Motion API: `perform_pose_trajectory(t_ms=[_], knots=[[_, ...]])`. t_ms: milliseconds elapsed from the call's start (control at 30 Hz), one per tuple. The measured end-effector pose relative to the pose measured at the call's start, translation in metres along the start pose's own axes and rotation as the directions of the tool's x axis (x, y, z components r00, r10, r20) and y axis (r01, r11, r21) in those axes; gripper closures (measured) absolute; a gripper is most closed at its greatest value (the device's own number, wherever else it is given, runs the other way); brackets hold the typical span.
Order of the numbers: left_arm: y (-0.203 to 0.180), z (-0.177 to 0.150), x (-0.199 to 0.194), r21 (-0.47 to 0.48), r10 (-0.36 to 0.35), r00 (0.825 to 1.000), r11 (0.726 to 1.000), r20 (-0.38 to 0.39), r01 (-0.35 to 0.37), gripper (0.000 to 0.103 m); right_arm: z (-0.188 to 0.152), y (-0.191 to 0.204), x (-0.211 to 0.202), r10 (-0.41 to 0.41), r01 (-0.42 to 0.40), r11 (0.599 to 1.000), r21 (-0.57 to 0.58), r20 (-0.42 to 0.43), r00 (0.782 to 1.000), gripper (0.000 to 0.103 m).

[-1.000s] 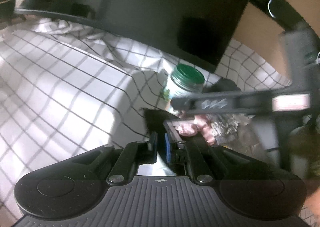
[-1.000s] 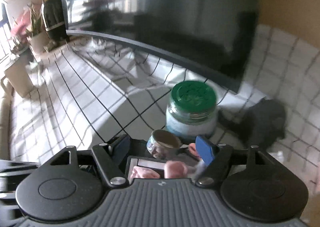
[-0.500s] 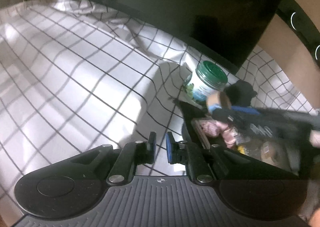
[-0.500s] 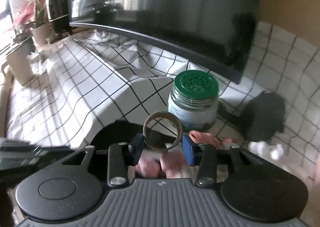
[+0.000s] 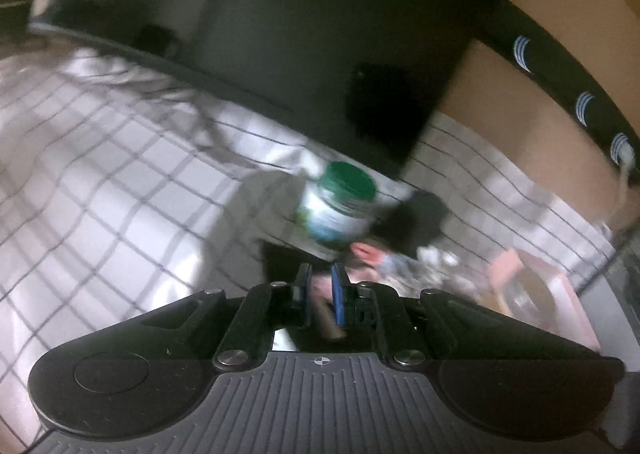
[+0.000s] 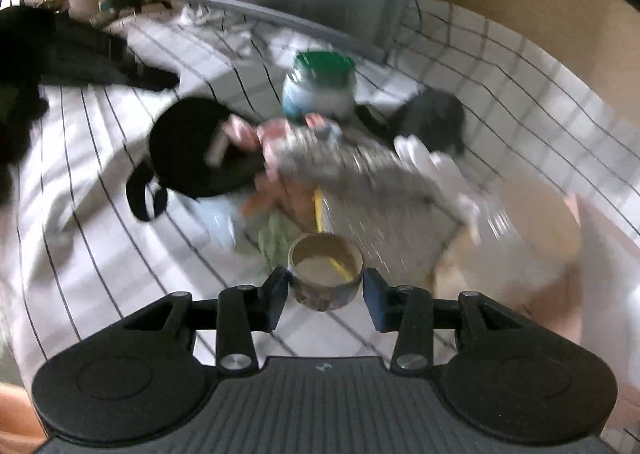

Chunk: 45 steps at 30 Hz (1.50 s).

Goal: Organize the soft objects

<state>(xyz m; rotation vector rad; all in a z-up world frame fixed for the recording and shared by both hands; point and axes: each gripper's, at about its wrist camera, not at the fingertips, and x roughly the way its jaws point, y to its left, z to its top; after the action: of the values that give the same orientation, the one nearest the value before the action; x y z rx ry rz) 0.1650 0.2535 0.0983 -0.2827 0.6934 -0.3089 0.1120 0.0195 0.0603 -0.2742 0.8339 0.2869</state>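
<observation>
My right gripper (image 6: 325, 290) holds a small roll of tape (image 6: 326, 278), a short cardboard-cored ring with a patterned outer face. Its blue pads sit against the roll's two sides, having closed in on it within the last second. The roll hangs at 6 o'clock of the soft pile: a silvery crinkled packet (image 6: 360, 181), pink soft pieces (image 6: 276, 137), a white crumpled bit (image 6: 436, 169) and a green cloth (image 6: 276, 238), all lying on the white cloth with black grid lines (image 6: 100, 246).

At 12 o'clock of the pile stands a jar with a ribbed green lid (image 6: 324, 65); its label is blue, white and green, but blur leaves no writing legible. A round black pouch with a strap loop (image 6: 188, 149) lies at 9 o'clock of the pile, and a dark soft lump (image 6: 434, 117) at 1 o'clock.

Only the right view shows the tape and the pouch. The left view shows my left gripper (image 5: 320, 294) with its pads nearly together; something pinkish shows in the gap, possibly behind it rather than held. It also shows the jar (image 5: 340, 205), a large dark glossy panel (image 5: 320, 33) at 12 o'clock, and a black band with white curved marks (image 5: 576, 93) at 2 o'clock.
</observation>
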Motion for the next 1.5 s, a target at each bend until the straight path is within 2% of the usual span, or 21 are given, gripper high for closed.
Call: perform_pose_trajectory(t_ms=[133,333,367,433,600,800,933,1100,1167,1300,1500], knots=[[-0.029,-0.016,0.006,0.066,-0.028,0.997,0.997,-0.073,0.033,0.091,-0.027,-0.009,-0.01,-0.03,0.03,1.0,0.0,-0.003,1.0,0.063],[-0.06,-0.052,0.023,0.085,0.028,0.984,0.996,-0.176,-0.013,0.091,-0.053,-0.028,-0.019,-0.035,0.035,0.998,0.045,0.001,0.999,0.063],[-0.064,-0.057,0.026,0.087,0.034,0.981,0.996,-0.19,-0.017,0.091,-0.057,-0.03,-0.022,-0.027,0.027,0.998,0.053,0.003,1.0,0.062],[-0.071,-0.063,0.034,0.084,0.044,0.977,0.996,-0.209,-0.027,0.091,-0.062,-0.033,-0.027,-0.023,0.023,0.998,0.052,0.007,1.0,0.053],[-0.088,-0.068,0.052,0.088,0.091,0.971,0.993,-0.22,-0.073,0.09,-0.073,-0.039,-0.037,-0.033,0.033,0.999,0.042,0.01,0.999,0.05],[-0.092,-0.07,0.076,0.053,0.214,0.943,0.977,-0.255,-0.208,0.089,-0.083,-0.051,-0.043,-0.051,0.051,0.996,0.069,0.001,0.999,0.049],[-0.098,-0.071,0.084,0.072,0.229,0.934,0.973,-0.276,-0.217,0.088,-0.088,-0.057,-0.041,-0.048,0.049,0.996,0.081,-0.01,0.999,0.047],[-0.108,-0.071,0.091,0.131,0.271,0.923,0.961,-0.274,-0.243,0.081,-0.09,-0.059,-0.039,-0.034,0.035,0.995,0.093,-0.007,0.999,0.044],[-0.111,-0.071,0.093,0.151,0.285,0.92,0.956,-0.27,-0.251,0.081,-0.091,-0.059,-0.039,-0.028,0.027,0.995,0.094,0.0,1.0,0.04],[-0.115,-0.071,0.099,0.196,0.309,0.916,0.945,-0.256,-0.264,0.081,-0.093,-0.058,-0.039,-0.025,0.024,0.995,0.092,0.005,1.0,0.04],[-0.118,-0.069,0.102,0.205,0.326,0.904,0.939,-0.276,-0.276,0.082,-0.097,-0.058,-0.036,-0.019,0.02,0.995,0.099,-0.005,1.0,0.038]])
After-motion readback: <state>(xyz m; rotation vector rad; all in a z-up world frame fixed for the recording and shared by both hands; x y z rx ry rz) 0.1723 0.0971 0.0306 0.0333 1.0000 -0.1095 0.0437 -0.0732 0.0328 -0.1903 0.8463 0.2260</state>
